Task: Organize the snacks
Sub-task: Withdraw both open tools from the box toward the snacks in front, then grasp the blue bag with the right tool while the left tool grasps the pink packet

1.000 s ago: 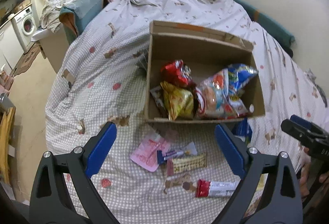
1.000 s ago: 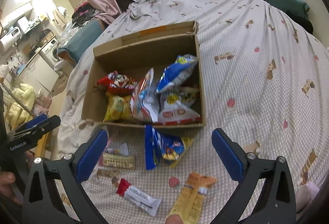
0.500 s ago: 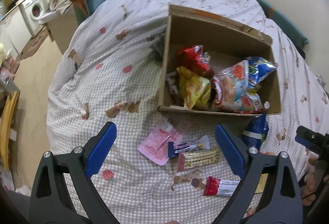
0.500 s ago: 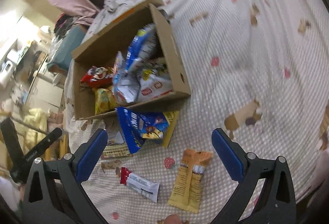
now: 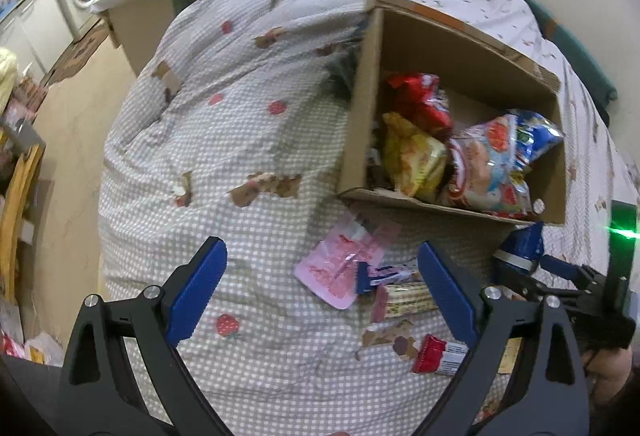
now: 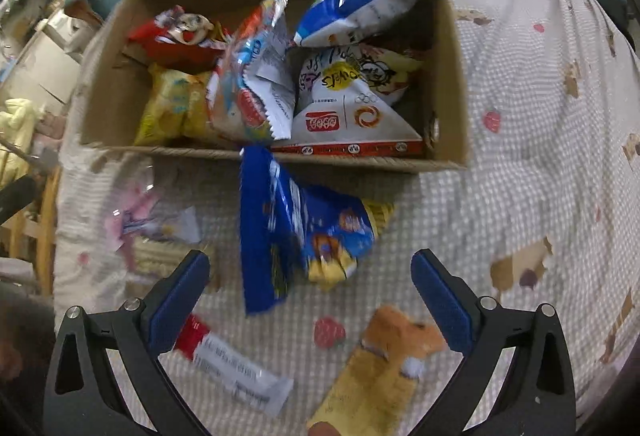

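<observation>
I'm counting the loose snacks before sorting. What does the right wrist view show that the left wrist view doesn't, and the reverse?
Only the right wrist view shows the orange-yellow packet and the whole blue chip bag leaning at the box front. Only the left wrist view shows the pink pouch sharply, and the right claw beside the blue bag. Both show the cardboard box of snack bags, the red-and-white bar and the checked bedspread. Both claws are open.

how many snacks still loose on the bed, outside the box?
6: blue bag against the box, orange bar, red-white bar, pink packet, purple bar, wafer bar. More may be hidden.
</observation>
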Demonstrator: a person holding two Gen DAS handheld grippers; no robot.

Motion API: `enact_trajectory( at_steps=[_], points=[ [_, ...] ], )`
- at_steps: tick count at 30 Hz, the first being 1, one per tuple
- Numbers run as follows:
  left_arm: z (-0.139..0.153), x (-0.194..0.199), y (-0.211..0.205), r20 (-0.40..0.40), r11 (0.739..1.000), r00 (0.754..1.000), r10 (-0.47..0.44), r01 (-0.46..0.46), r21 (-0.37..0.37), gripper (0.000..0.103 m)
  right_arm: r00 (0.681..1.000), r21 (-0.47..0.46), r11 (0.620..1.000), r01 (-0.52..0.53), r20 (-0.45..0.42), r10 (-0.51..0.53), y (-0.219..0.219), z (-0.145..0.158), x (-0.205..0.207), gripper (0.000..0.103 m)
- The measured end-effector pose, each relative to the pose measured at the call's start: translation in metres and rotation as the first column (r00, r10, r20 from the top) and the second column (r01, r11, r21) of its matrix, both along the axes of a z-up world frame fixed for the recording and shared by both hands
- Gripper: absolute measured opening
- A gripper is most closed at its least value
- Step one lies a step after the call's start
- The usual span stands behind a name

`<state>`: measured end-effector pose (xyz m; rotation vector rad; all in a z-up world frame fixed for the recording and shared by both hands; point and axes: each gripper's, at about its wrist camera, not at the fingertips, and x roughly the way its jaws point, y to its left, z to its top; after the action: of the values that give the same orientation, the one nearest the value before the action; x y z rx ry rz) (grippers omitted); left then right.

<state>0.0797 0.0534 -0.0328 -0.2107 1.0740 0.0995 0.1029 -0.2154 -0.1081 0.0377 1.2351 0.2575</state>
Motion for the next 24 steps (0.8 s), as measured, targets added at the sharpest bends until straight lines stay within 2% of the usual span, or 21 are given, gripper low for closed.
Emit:
enact_trajectory(
  at_steps=[2, 5, 7, 10, 13, 16, 20, 24],
  points=[
    [-0.004, 0.0, 0.011, -0.011, 1.0, 1.0, 0.028, -0.028, -0.005, 0.095, 1.0, 0.014, 1.0, 0.013, -0.025, -0.013, 0.003, -0.008, 0.008, 0.098],
    [-0.01, -0.001, 0.024, -0.03, 0.998, 0.997, 0.065, -0.065, -0.006, 0.095, 0.999, 0.012, 0.999, 0.03, -0.04, -0.029, 0.005, -0.016, 0.019, 0.086],
    [-0.015, -0.001, 0.031, -0.048, 0.997, 0.996, 0.081, -0.081, -0.012, 0.095, 0.998, -0.001, 0.999, 0.04, -0.047, -0.04, 0.003, -0.02, 0.021, 0.073],
    [-0.021, 0.001, 0.03, -0.066, 0.997, 0.995, 0.079, -0.079, -0.006, 0.095, 0.996, 0.026, 0.998, 0.06, -0.067, -0.058, -0.004, -0.021, 0.023, 0.06],
    [-0.029, 0.007, 0.025, -0.086, 0.998, 0.995, 0.056, -0.056, 0.0, 0.095, 0.997, 0.044, 0.997, 0.063, -0.054, -0.06, -0.011, -0.015, 0.021, 0.054],
    [-0.047, 0.022, 0.016, -0.142, 1.0, 0.99, 0.01, -0.011, -0.004, 0.095, 0.996, 0.097, 0.993, 0.067, -0.059, -0.062, -0.017, -0.009, 0.013, 0.05],
    [-0.08, 0.049, -0.001, -0.227, 0.996, 0.972, -0.062, 0.073, 0.042, 0.095, 0.997, 0.177, 0.982, 0.071, -0.032, -0.066, -0.03, 0.01, -0.003, 0.05],
    [-0.103, 0.071, -0.012, -0.288, 0.993, 0.951, -0.113, 0.116, -0.005, 0.095, 0.997, 0.231, 0.97, 0.07, 0.016, -0.076, -0.051, 0.028, -0.015, 0.05]
  ],
)
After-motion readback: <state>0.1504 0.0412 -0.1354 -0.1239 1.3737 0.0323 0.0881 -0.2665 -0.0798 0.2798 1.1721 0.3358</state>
